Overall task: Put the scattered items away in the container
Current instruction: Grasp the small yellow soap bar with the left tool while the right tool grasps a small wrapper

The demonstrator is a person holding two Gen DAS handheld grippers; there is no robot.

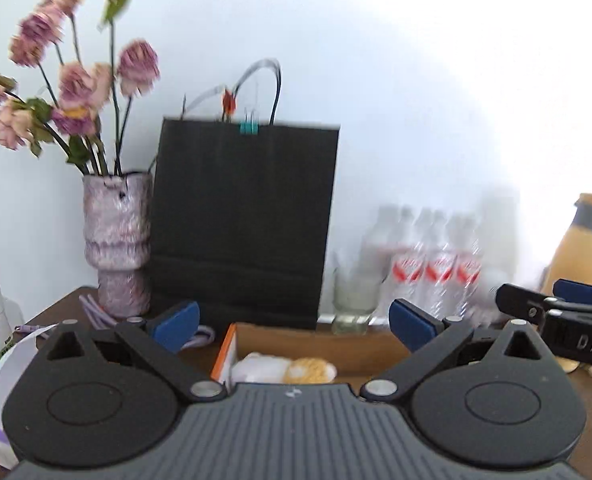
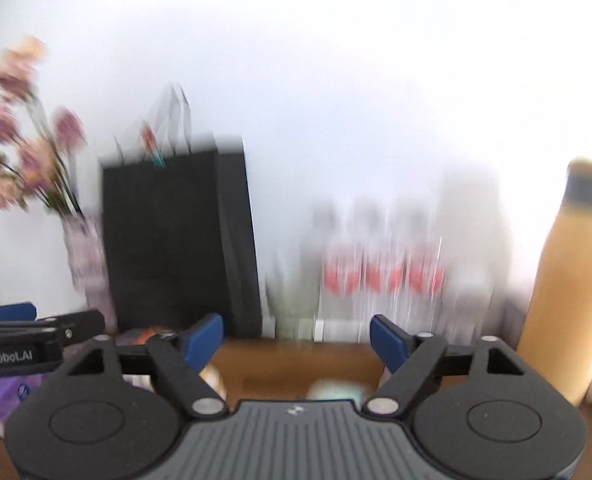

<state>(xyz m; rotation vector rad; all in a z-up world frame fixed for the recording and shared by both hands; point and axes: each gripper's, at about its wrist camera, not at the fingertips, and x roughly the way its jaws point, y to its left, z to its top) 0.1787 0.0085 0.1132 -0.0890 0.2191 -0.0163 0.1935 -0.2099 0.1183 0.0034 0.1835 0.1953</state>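
In the left wrist view an open cardboard box (image 1: 320,342) with an orange left wall sits on the brown table. A white soft item (image 1: 257,366) and a yellow knitted one (image 1: 310,370) lie inside it. My left gripper (image 1: 293,324) hovers above the box, open, nothing between its blue pads. The right gripper's fingers (image 1: 536,304) reach in from the right edge of that view. The right wrist view is blurred. There my right gripper (image 2: 296,338) is open and empty over the cardboard box (image 2: 296,360), with a pale item (image 2: 336,390) below it. The left gripper's fingers (image 2: 35,322) show at the left edge.
Behind the box a black paper bag (image 1: 243,220) stands against the wall. A vase of dried pink flowers (image 1: 115,240) is on the left, with a purple cable (image 1: 95,312) beside it. A glass (image 1: 354,300), several water bottles (image 1: 436,264) and a yellow flask (image 1: 580,240) stand to the right.
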